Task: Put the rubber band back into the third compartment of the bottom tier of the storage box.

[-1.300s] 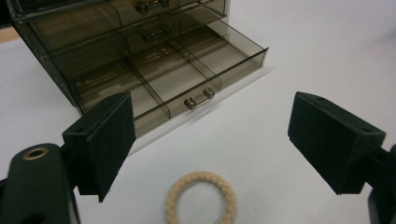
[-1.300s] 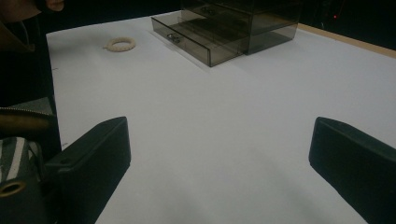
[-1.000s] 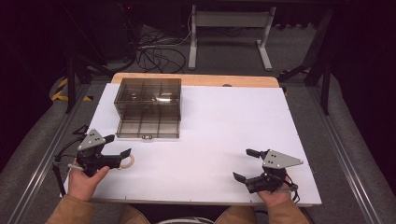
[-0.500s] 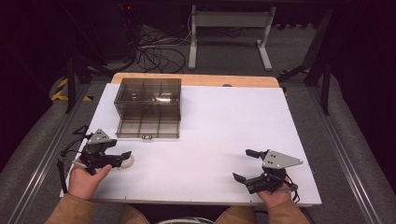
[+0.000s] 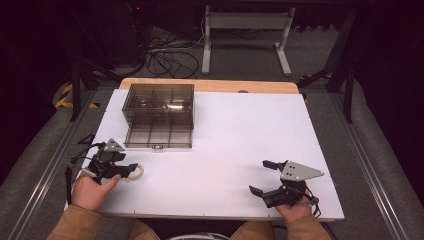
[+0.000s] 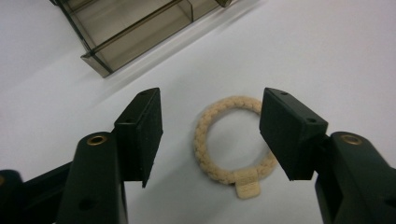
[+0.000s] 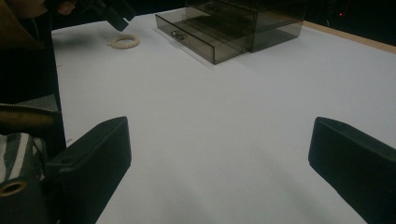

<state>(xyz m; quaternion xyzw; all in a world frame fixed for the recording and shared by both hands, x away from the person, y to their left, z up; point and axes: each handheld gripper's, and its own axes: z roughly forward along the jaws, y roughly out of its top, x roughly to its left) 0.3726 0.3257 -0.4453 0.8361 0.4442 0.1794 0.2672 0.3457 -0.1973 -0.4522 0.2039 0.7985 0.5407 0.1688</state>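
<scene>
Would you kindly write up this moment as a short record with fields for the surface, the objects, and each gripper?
surface: white table top
ring: beige braided cord ring with a small tab, flat on the table, lying between the open jaws of the left gripper, not yet gripped
box: smoky translucent plastic drawer box at the far left of the table, its bottom drawer pulled out toward the person
left hand: holds the left gripper, low over the ring
right gripper: jaws open, nothing between them, near the table's front right
</scene>
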